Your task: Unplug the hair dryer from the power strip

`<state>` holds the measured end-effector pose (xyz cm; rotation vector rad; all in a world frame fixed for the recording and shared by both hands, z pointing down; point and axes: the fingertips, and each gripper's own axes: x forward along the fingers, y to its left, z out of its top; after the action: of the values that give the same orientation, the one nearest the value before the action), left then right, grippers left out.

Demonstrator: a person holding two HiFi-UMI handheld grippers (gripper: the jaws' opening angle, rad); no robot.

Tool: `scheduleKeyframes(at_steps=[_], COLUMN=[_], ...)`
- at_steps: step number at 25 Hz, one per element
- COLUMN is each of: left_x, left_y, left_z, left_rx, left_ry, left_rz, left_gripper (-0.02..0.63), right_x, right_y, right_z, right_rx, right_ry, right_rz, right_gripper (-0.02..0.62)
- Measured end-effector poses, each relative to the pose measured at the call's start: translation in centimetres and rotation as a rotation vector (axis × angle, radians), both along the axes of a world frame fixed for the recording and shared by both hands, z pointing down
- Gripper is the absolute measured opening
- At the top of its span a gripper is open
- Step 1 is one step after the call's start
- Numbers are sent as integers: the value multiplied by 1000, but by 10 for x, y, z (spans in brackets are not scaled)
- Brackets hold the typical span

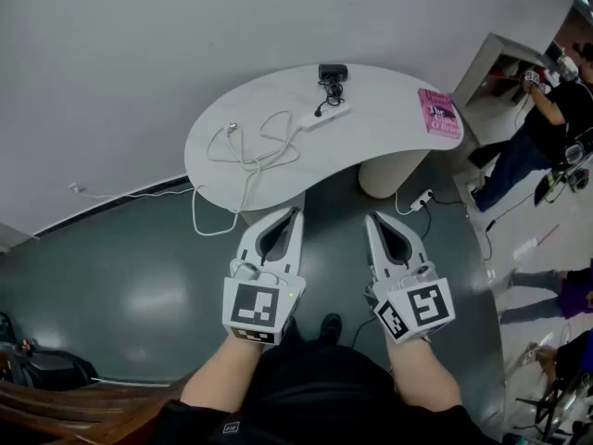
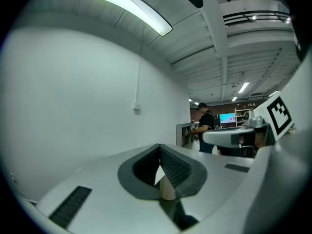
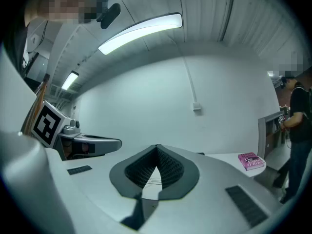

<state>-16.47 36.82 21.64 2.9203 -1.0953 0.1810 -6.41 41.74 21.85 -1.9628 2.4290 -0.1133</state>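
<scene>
Two grippers were held side by side over the dark floor (image 1: 139,276), short of the white table (image 1: 380,133). Both the left gripper (image 1: 296,213) and the right gripper (image 1: 371,219) had their jaws clenched together, with nothing between them. The black hair dryer (image 1: 332,71) lay at the table's far edge, its cord running to the white power strip (image 1: 326,116) just in front of it. Loose white cables (image 1: 250,146) lay left of the strip, and a pink book (image 1: 438,114) lay near the table's right end.
</scene>
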Motion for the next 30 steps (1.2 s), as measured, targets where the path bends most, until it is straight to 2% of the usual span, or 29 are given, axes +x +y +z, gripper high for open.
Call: scheduleKeyframes(at_steps=[6, 11, 17, 24, 30], left_x=[3, -4, 28, 71, 79], left_y=[-3, -9, 3, -11, -30], left_z=[-5, -5, 0, -9, -1], left_rx=[13, 13, 21, 44, 20], left_ry=[11, 9, -10, -8, -11], left_rz=[-8, -63, -56, -51, -74], left_gripper=[6, 6, 6, 6, 6], right_x=[12, 37, 59, 83, 95], right_y=[4, 11, 14, -3, -23], right_z=[2, 3, 5, 0, 6], right_rx=[4, 11, 6, 21, -5], right_ry=[-7, -19, -42, -43, -41], right_rz=[9, 12, 26, 3, -8], right_gripper=[34, 34, 35, 35, 35])
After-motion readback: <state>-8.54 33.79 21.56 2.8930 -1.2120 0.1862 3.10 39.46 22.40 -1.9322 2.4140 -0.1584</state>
